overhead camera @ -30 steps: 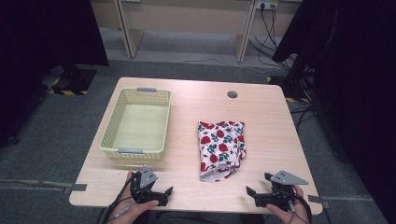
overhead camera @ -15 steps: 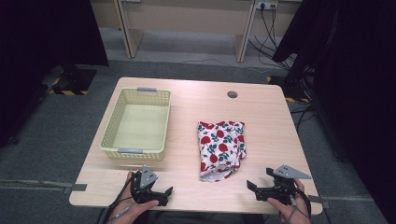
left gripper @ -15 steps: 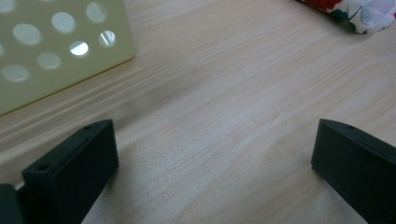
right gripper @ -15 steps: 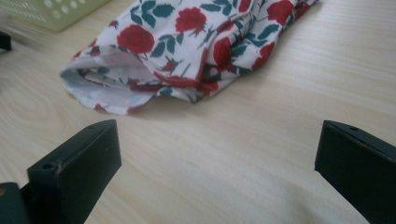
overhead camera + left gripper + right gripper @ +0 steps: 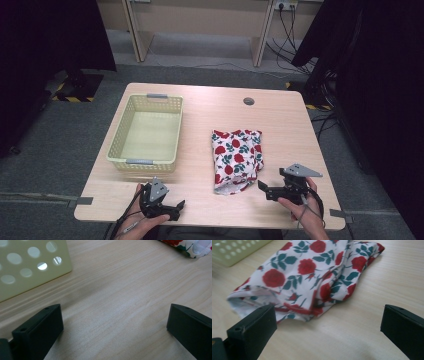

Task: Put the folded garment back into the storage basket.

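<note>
1. Both your grippers, left gripper [image 5: 167, 207] and right gripper [image 5: 265, 189], have jaws apart, gripping nothing.
2. Your rose-print cloth [image 5: 236, 159] lies folded on the tabletop [image 5: 285, 130], its inner layers hidden.

In the left gripper view we look along our left gripper [image 5: 115, 332], its two black jaws standing wide apart with nothing but the pale wooden bench [image 5: 120, 295] between them. At upper left we see a wall of the pale yellow-green perforated plastic basket [image 5: 27, 265]. At the top right edge lies a corner of the white folded cloth printed with red roses [image 5: 190, 246], well apart from the jaws.
</note>
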Demonstrator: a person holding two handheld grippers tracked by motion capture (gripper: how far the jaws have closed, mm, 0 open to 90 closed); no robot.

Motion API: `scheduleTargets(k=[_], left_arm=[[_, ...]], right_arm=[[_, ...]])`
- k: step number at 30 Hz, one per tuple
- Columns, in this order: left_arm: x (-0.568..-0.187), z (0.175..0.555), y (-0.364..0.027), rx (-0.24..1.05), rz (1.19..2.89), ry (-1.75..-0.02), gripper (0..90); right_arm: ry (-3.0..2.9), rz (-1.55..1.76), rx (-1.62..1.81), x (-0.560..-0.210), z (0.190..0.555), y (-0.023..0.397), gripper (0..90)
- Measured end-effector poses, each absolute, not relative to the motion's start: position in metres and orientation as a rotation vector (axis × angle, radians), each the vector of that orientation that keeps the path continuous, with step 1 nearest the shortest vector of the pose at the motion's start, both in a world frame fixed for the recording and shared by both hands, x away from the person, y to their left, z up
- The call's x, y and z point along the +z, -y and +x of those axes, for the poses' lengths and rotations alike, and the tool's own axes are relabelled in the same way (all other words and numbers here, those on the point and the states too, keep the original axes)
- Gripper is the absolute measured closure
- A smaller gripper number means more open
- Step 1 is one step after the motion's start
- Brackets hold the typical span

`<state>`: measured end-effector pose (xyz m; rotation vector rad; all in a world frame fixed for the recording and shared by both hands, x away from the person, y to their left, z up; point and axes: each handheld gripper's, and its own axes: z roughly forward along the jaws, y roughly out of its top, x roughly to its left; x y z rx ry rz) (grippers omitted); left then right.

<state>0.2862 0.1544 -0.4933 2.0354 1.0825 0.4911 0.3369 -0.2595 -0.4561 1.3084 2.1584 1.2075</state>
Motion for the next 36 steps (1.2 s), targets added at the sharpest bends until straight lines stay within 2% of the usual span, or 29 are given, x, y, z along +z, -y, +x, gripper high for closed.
scheduleTargets(k=[36], left_arm=[[-0.494,0.286,-0.155,0.490,2.033,-1.080,0.0]], right_arm=[[-2.136,1.338,1.191,-0.449,0.408,0.225,1.3]])
